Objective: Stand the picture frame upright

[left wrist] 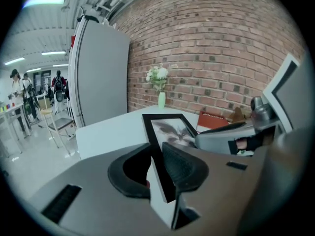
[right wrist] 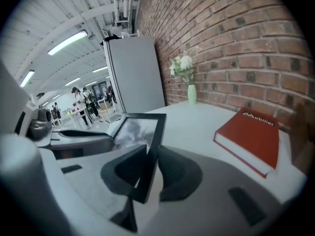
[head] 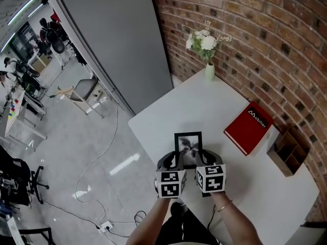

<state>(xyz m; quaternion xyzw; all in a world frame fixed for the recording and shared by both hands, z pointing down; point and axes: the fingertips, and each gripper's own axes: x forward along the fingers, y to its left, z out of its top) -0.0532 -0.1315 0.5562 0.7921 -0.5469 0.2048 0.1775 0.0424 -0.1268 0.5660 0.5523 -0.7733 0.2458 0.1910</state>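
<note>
I held the picture frame (head: 188, 148) by its side edges, left gripper (head: 175, 160) and right gripper (head: 204, 158) both clamped on it, near the table's (head: 204, 106) 6 o'clock edge. I judged both should lift evenly, keeping its foot down.

The picture frame (head: 188, 148) has a matt black moulding, plastic or painted wood, can't tell which, and the glazing looks glossy. The bench (head: 204, 106) top is smooth matt white. The red book (head: 249, 128) has a smooth cover with a slight sheen. The brick wall (head: 255, 34) is rough and bare, and the little vase (head: 210, 71) looks like glossy ceramic. The left hand-held gripper (left wrist: 156, 168) and right hand-held gripper (right wrist: 147, 173) have matt grey plastic shells with black, finely textured, rubbery-looking pads (left wrist: 179, 167). The floor (head: 76, 147) is polished and shiny.
</note>
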